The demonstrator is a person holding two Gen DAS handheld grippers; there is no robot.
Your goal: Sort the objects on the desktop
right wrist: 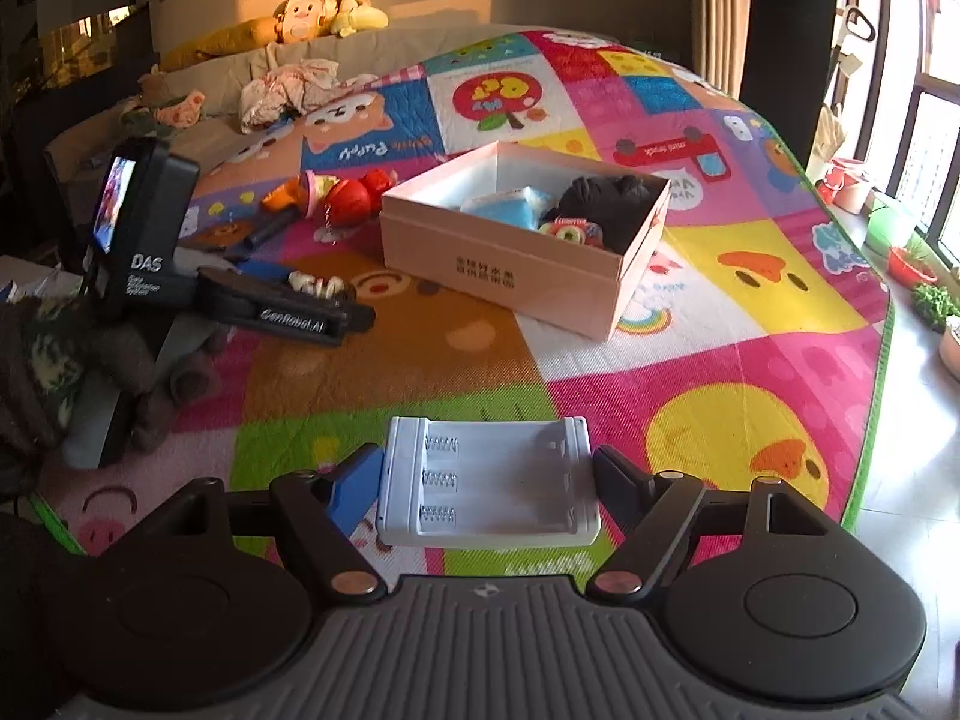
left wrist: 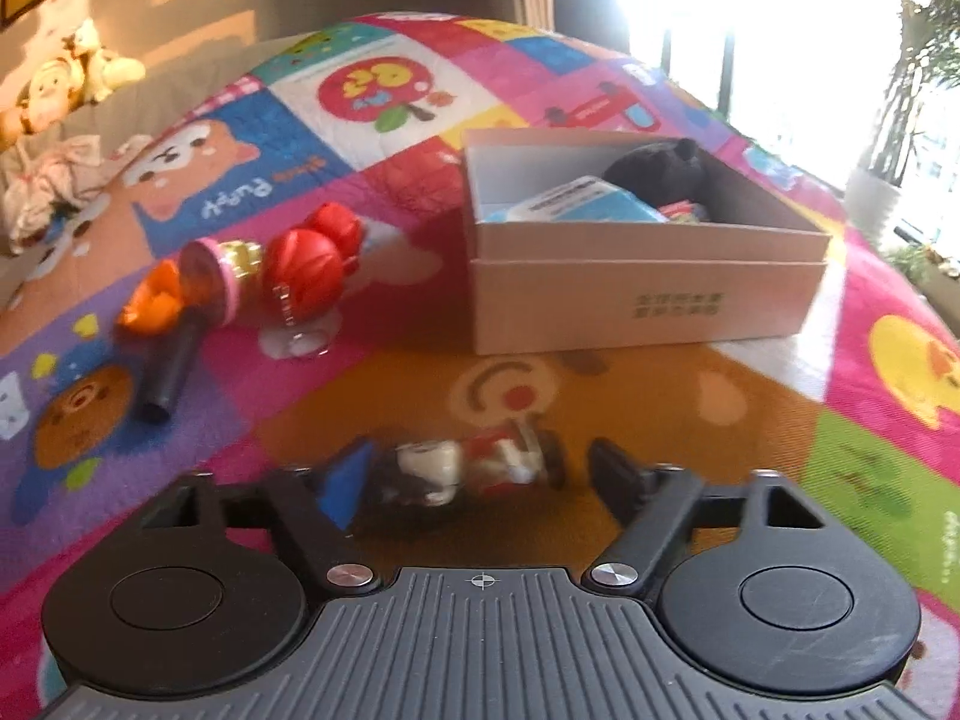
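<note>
Right gripper (right wrist: 489,480) clamped on white battery holder (right wrist: 489,483) above mat's (right wrist: 750,360) near edge, left gripper (left wrist: 474,474) marked "GenRobot.AI" and "DAS", jaws around small figure toy (left wrist: 474,471), contact unclear, cardboard box (right wrist: 510,267) mid-mat, "Puppy" printed beyond.

The left gripper (left wrist: 480,474) hangs low over the mat (left wrist: 660,396), a small blurred toy (left wrist: 474,468) between its fingers; the left finger (left wrist: 342,486) touches it, the right stands just clear. A box (left wrist: 636,300) sits mid-mat holding a blue pack (left wrist: 582,204) and a black toy (left wrist: 660,168). Red toys (left wrist: 312,264) lie toward the mat's left edge.
</note>
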